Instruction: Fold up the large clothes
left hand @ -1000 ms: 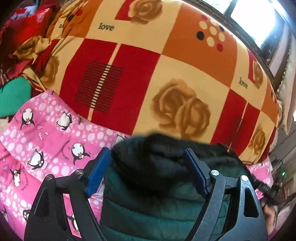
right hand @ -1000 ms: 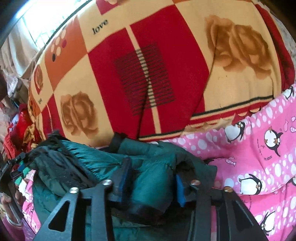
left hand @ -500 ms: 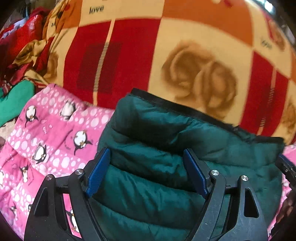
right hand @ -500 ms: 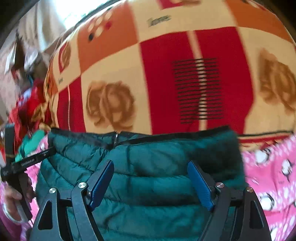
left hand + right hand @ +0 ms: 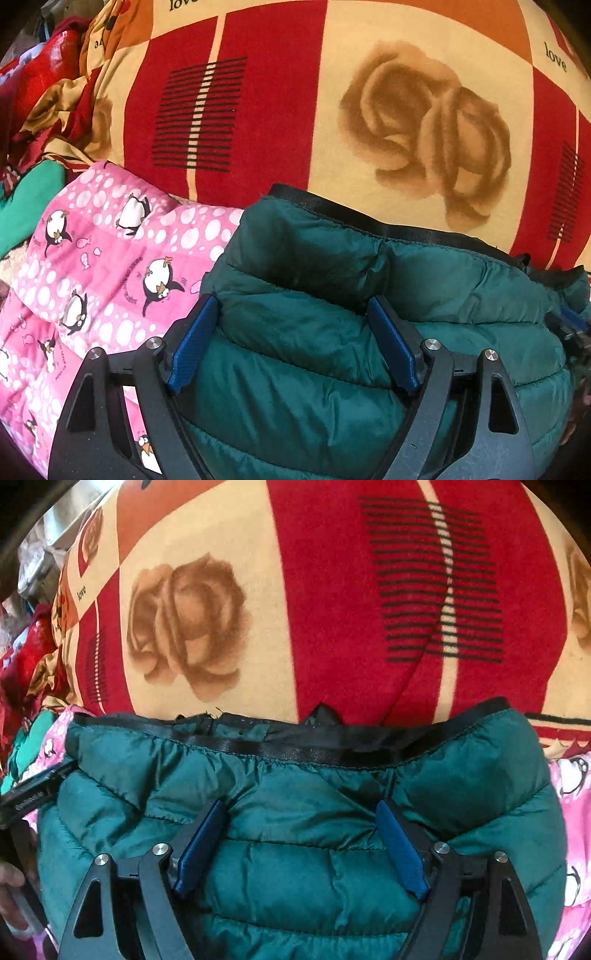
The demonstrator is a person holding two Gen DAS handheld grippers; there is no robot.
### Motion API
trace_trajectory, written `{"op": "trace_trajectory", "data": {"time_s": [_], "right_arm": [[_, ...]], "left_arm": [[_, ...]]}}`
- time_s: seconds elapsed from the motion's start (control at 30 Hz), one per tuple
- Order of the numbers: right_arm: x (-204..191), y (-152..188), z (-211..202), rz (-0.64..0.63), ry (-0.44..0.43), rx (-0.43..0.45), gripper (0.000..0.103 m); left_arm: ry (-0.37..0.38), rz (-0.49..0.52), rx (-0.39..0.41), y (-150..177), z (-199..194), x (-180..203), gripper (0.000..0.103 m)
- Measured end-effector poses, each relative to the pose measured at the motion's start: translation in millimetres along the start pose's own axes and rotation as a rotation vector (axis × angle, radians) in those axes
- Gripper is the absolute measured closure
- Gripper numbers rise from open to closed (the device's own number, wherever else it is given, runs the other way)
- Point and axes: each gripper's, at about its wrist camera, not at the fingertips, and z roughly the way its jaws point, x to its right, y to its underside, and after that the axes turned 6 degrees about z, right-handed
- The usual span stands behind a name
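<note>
The left gripper (image 5: 293, 332) stands with its blue pads spread wide over a dark green puffer jacket (image 5: 332, 314), the pads resting against the padding without pinching it. The right gripper (image 5: 301, 836) is likewise wide apart; its jaws have just been opening, with the jacket's quilted bulk lying between them but not clamped.

The jacket lies folded on a pink penguin-print quilt (image 5: 92, 277), its black-bound hem (image 5: 295, 751) reaching onto a checked blanket (image 5: 277, 92) of red, cream and orange squares with brown roses and the word "love". The blanket spreads broad and mostly flat beyond the hem, leaving open ground ahead of both grippers. Crumpled red and gold cloth (image 5: 48, 92) and a teal fabric piece (image 5: 26, 206) crowd the left edge, near the quilt. Pale clutter shows at the upper left of the right wrist view, too blurred to identify.

The jacket is glossy, stitched in puffy horizontal channels; the blanket looks soft and fleecy; the quilt is lightly padded with white dots.
</note>
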Motion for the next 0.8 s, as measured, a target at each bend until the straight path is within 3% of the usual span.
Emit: {"op": "trace_trajectory", "data": {"time_s": [0.1,0.23,0.33,0.53,0.67,0.8], "right_arm": [[5,-2,-26,0.029,-0.019,0.073,0.022],[25,-1,-44,0.049,0.103,0.132,0.022],[44,6,-34,0.106,0.159,0.097,0.022],[60,17,-14,0.157,0.149,0.083,0.021],[55,15,-19,0.150,0.146,0.070,0.021],[43,17,-34,0.161,0.106,0.115,0.021]], "left_arm": [[0.010,-0.007,0.000,0,2,-2,0.019],[0.016,-0.011,0.005,0,3,-4,0.019],[0.021,-0.011,0.010,1,4,-3,0.018],[0.013,-0.005,0.016,1,6,0,0.018],[0.016,-0.009,0.021,2,5,-1,0.018],[0.022,-0.015,0.020,2,5,-2,0.018]]}}
